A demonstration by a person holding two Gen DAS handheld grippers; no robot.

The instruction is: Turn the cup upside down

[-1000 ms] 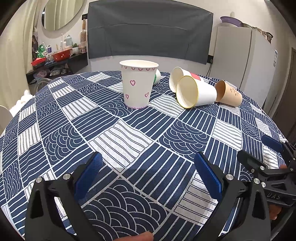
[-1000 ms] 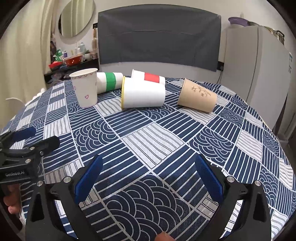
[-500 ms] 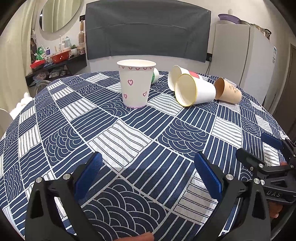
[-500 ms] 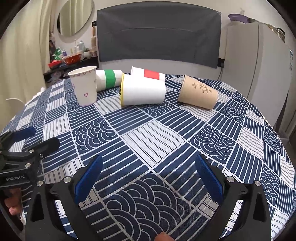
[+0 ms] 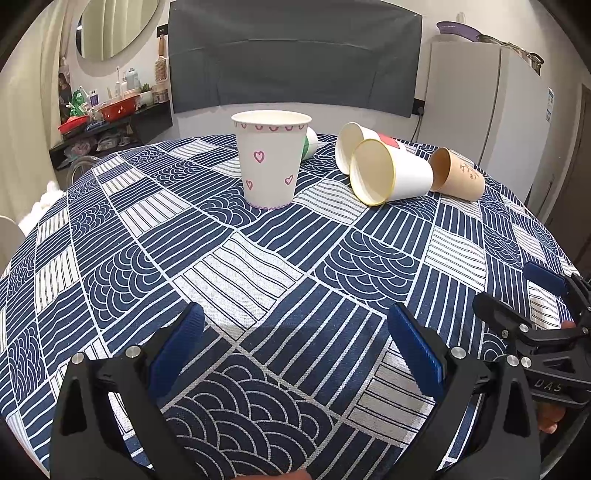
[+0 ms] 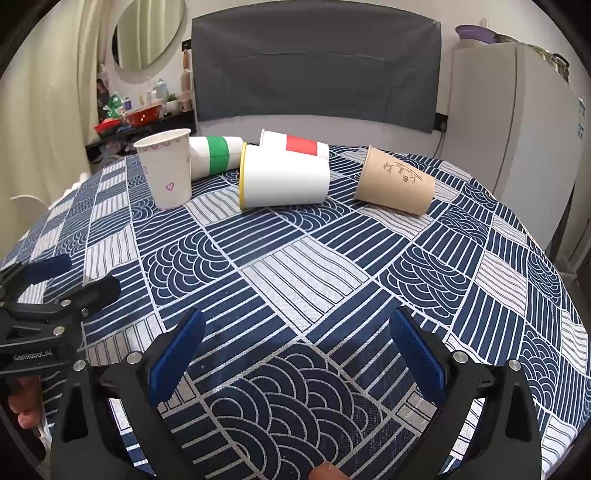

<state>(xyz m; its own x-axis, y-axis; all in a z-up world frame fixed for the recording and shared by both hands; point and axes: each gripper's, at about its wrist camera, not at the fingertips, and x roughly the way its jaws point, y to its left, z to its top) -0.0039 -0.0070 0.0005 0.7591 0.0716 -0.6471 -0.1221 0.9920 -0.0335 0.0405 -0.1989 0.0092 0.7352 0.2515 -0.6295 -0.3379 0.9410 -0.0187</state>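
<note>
Left gripper (image 5: 295, 332) has eased forward and lower since a second ago: heart cup (image 5: 270, 159) sits larger and more centred in its view. Right gripper (image 6: 295, 332) has crept in a little too; the cup row reads slightly bigger.

Both grippers hover over the tablecloth (image 5: 236, 266), jaws spread wide, nothing between the blue pads (image 5: 177, 347). Each shows in the other's view: right gripper at the right edge of the left view (image 5: 543, 291), left gripper at the left edge of the right view (image 6: 62, 280), side by side, apart.

Heart cup stands upright, mouth up, on the far part of the table, straight ahead of the left gripper and well apart from it. In the right view it is far left (image 6: 166, 168).

The other cups all lie on their sides:
- green-band cup (image 6: 216, 157) just behind the heart cup, mostly hidden in the left view; may be touching it, hard to tell.
- yellow-rim white cup (image 6: 282, 177), mouth facing left.
- red-patch cup (image 6: 299, 144) behind the yellow-rim cup.
- brown cup (image 6: 395, 181) furthest right, apart from the yellow-rim cup in the right view.

Behind the table: grey cloth (image 6: 314, 62) on the wall, fridge (image 6: 517, 122) at right, round mirror (image 6: 147, 29) at left.
</note>
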